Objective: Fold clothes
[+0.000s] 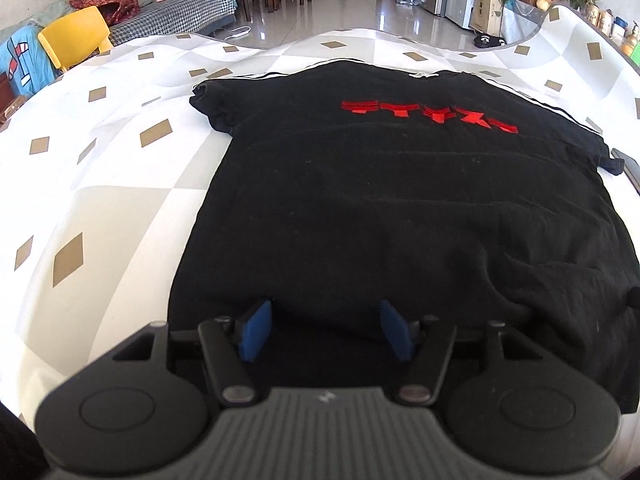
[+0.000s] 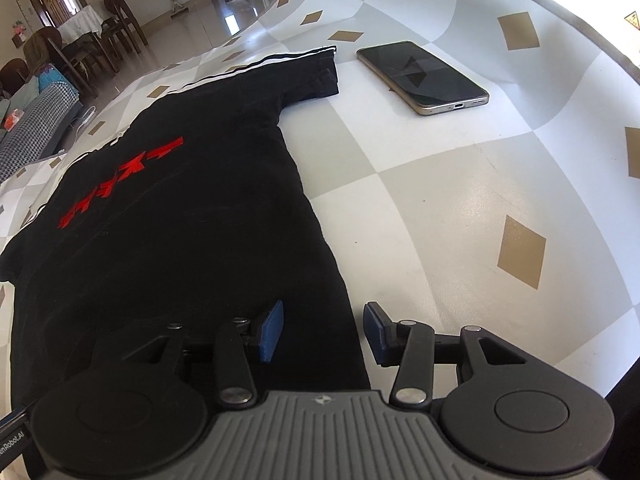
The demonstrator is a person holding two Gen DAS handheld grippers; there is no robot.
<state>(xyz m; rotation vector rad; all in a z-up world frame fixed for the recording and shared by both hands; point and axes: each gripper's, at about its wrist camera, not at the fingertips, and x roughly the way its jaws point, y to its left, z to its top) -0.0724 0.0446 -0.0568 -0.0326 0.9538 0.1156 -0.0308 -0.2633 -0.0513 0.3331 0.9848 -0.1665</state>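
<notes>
Left wrist view sits low and close over the near hem of the black T-shirt (image 1: 360, 200), looking forward and down past its own fingers (image 1: 256, 330) across the table (image 1: 100, 160) toward the room beyond. Right wrist view is just as close, at the shirt's right edge, angled down, facing along that edge toward a sleeve and a phone (image 2: 422, 76). Both views share the shirt with its red print (image 1: 430, 114), the patterned table top, and the far dining chairs.
</notes>
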